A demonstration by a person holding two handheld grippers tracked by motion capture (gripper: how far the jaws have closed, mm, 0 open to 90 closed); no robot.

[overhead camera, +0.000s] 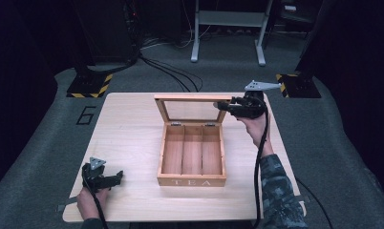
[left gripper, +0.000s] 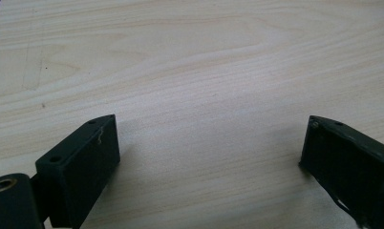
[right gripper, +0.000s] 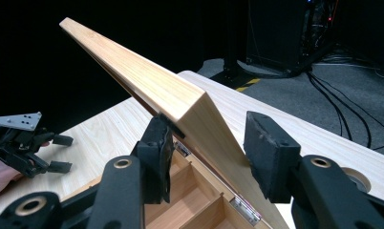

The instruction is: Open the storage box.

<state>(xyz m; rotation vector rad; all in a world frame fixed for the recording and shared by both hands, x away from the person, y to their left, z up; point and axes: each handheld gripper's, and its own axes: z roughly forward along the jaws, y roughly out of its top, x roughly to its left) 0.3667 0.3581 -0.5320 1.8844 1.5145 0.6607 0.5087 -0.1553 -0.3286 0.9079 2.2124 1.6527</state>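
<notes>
A wooden tea box marked TEA stands in the middle of the table, its three compartments empty. Its glass-paned lid stands raised on its hinges and leans back. My right gripper is at the lid's upper right corner. In the right gripper view the lid runs between the jaws and my right gripper is shut on its edge. My left gripper rests at the table's front left, far from the box. Its jaws stand open over bare wood. It also appears in the right gripper view.
The light wooden table has bare room to the left and behind the box. Beyond it, black cables cross the grey floor, with stand bases marked by yellow-black tape and a metal frame at the back.
</notes>
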